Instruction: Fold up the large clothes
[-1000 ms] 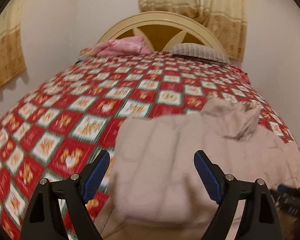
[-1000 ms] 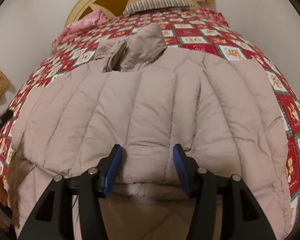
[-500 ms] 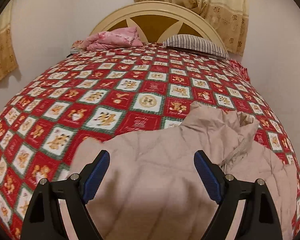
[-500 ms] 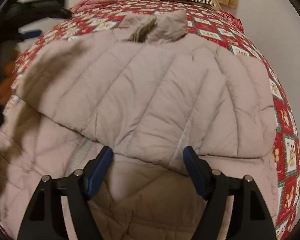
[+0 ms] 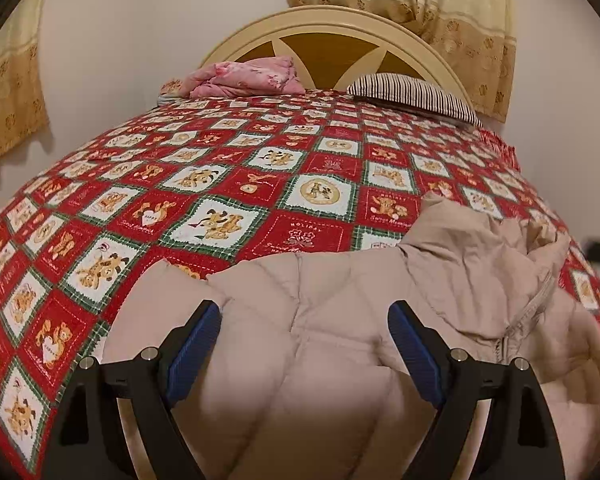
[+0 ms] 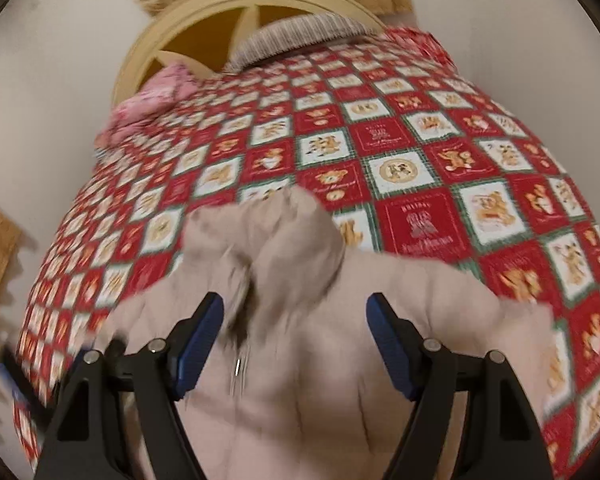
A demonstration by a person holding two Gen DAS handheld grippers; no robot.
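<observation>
Left gripper (image 5: 304,344) spread wide, empty, now lower over puffer jacket (image 5: 340,360) lying on the quilt (image 5: 220,184). Right gripper (image 6: 295,338), jaws parted wider than a second ago, nothing clamped, shifted from hem to hood (image 6: 276,240).

Matt quilted padded jacket (image 5: 332,320), printed cotton bedspread (image 5: 204,184), glossy headboard (image 5: 332,20)
</observation>
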